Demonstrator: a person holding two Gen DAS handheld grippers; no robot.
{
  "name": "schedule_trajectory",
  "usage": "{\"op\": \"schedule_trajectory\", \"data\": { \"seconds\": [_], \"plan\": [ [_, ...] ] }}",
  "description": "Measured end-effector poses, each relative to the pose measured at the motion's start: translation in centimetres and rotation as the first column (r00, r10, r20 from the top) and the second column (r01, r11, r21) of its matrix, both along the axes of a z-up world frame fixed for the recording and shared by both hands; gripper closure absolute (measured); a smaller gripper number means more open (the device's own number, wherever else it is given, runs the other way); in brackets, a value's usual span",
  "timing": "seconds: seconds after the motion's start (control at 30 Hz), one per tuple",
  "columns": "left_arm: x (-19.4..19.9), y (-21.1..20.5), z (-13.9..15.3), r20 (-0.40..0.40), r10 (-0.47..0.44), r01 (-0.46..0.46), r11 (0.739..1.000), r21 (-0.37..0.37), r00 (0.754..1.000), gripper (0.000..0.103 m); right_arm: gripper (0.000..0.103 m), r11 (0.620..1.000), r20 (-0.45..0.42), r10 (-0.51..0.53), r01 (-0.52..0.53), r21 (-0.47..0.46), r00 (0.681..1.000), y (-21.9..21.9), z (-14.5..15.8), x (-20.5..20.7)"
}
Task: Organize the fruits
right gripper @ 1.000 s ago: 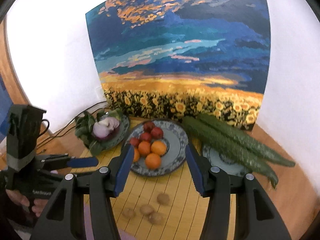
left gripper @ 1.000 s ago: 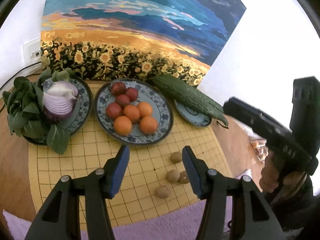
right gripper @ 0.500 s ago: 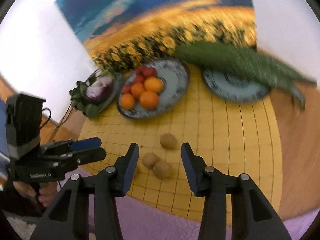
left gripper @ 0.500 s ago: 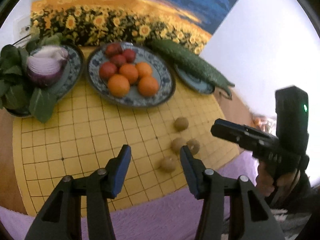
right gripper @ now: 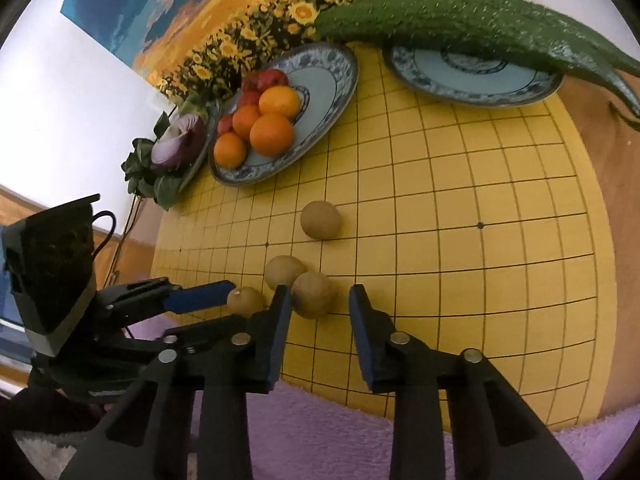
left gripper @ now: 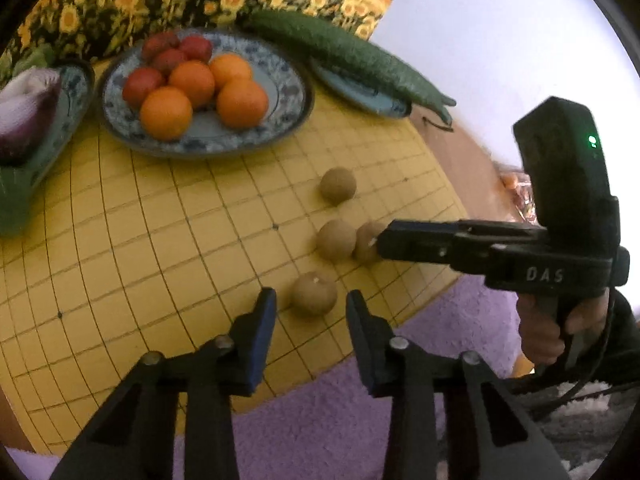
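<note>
Several small brown fruits lie on a yellow grid board (left gripper: 160, 240). My left gripper (left gripper: 310, 302) hangs low over the nearest brown fruit (left gripper: 314, 294). Its jaws are closing with that fruit between the tips, and a gap shows on each side. My right gripper (right gripper: 316, 292) is closing tight on another brown fruit (right gripper: 312, 294), with the left pad against it. The left wrist view shows this right gripper (left gripper: 380, 240) from the side, its tip at that fruit (left gripper: 366, 240). Two more brown fruits (right gripper: 321, 220) (right gripper: 285, 272) lie free. Behind them a patterned plate (left gripper: 296, 92) holds oranges (left gripper: 166, 112) and red fruits.
Cucumbers (right gripper: 460, 16) rest across a second plate (right gripper: 472, 80) at the back right. A third plate at the left carries a red onion (right gripper: 180, 146) and greens. A purple towel (left gripper: 320, 420) lies under the board's near edge. A person's hand (left gripper: 560, 320) grips the right gripper's handle.
Both grippers have dropped toward the brown fruits and tipped downward. Both pairs of jaws have narrowed, each now around one fruit. The painting has mostly slid out of view.
</note>
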State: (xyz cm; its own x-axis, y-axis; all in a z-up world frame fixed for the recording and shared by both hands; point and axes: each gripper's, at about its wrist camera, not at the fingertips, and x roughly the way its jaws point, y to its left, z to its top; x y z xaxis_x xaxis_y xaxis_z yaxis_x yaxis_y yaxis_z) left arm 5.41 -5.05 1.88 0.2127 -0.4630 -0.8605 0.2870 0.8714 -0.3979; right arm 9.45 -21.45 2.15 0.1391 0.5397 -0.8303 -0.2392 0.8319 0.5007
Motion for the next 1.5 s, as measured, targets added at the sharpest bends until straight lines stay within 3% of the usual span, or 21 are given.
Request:
{"op": "schedule_trajectory", "data": {
  "seconds": [0.1, 0.5, 0.83, 1.13, 1.5],
  "plan": [
    [0.1, -0.3, -0.4, -0.003, -0.012, 0.012, 1.0, 0.004, 1.0, 0.078, 0.078, 1.0, 0.002, 0.009, -0.009, 0.017, 1.0, 0.1, -0.1, 0.2],
    [0.2, 0.4, -0.6, -0.004, 0.007, -0.007, 1.0, -0.03, 1.0, 0.078, 0.078, 0.999, 0.002, 0.033, -0.033, 0.033, 0.999, 0.5, -0.3, 0.7],
    [0.5, 1.9, 1.2, 0.086, 0.057, -0.052, 0.997, -0.054, 0.995, 0.078, 0.078, 0.996, -0.01, 0.035, -0.034, 0.078, 0.999, 0.3, -0.7, 0.8],
    [4.3, 1.1, 3.7, 0.185, 0.12, -0.106, 0.991, -0.085, 0.975, 0.078, 0.078, 0.987, 0.141, -0.029, 0.007, 0.159, 0.99, -1.6, 2.8, 2.5],
    [10.4, -1.9, 1.9, 0.164, 0.128, -0.127, 0.992, -0.019, 0.978, 0.078, 0.078, 0.988, 0.214, -0.07, 0.038, 0.148, 0.974, -1.0, 3.4, 7.3]
  ]
}}
